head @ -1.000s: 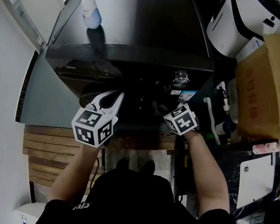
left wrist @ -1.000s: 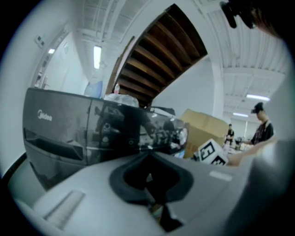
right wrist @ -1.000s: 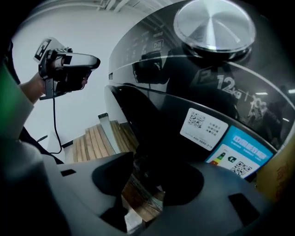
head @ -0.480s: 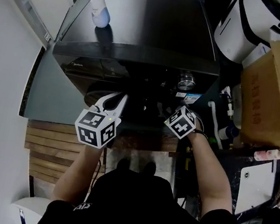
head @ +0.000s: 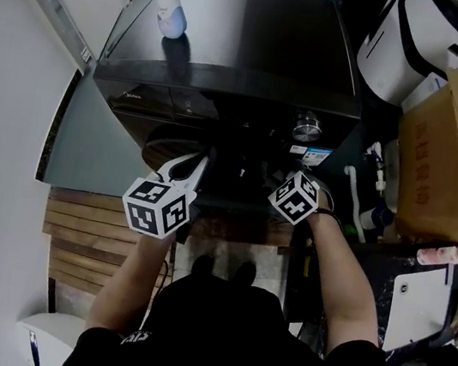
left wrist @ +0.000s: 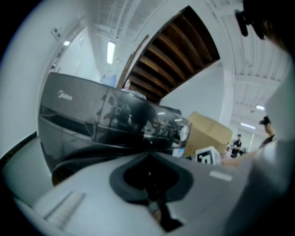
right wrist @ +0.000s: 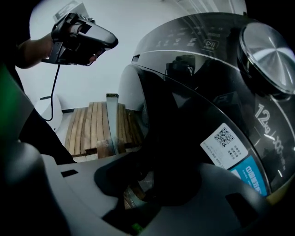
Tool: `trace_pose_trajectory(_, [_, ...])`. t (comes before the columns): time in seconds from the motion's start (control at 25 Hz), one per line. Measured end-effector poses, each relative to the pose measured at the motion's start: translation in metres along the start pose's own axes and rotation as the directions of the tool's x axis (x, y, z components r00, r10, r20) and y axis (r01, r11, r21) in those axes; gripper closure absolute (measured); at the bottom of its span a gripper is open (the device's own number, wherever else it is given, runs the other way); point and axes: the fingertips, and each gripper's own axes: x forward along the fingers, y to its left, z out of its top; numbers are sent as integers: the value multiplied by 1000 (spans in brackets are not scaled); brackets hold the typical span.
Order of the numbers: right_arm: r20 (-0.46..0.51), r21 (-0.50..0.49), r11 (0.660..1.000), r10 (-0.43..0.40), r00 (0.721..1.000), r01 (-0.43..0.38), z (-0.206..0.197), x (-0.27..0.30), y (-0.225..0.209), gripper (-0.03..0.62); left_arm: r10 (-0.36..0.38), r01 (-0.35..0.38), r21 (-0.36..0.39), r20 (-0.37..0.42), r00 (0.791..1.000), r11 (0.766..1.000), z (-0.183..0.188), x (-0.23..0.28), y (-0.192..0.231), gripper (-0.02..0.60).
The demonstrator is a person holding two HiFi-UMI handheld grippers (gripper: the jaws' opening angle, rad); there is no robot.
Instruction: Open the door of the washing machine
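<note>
The dark front-loading washing machine [head: 235, 40] stands in front of me, and its round door [head: 175, 138] bulges from the front. My right gripper [head: 262, 175] reaches down to the door's right side. In the right gripper view the door's dark rim [right wrist: 184, 138] fills the gap of the right gripper [right wrist: 147, 179], and the jaws sit closed on it. My left gripper [head: 200, 161] hovers in front of the door's left part, jaws shut and holding nothing. In the left gripper view, the left gripper [left wrist: 150, 173] points at the control panel [left wrist: 138, 120].
A pump bottle [head: 172, 12] stands on the washer's top at the back left. A silver dial [head: 307, 127] sits on the panel's right end. A cardboard box [head: 455, 155] and a white appliance [head: 417, 44] crowd the right side. A wooden slat platform [head: 80, 240] lies on the floor at the left.
The right gripper has rolled at the door's edge and its jaws have narrowed onto the rim. The left gripper has sunk slightly, still shut.
</note>
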Motion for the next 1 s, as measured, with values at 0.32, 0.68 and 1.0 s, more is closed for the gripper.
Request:
trace_pose_trajectory(0.32, [45,15,1000,14,999,-15,2,-3,-1,456,51,-52,-13,-10,999,999,-18,-10,-14,574])
trace_pose_trajectory(0.68, [102,52,998,-29,994,24,5,-6,-3,452,204,-203,-12,15,979,979,-20,-29,-3,572])
trace_pose_trajectory(1.0, [110,125,992,-43,993,29,4,-8,-2,445,209,-209,19,20,978,978,-16,-48,-2,571])
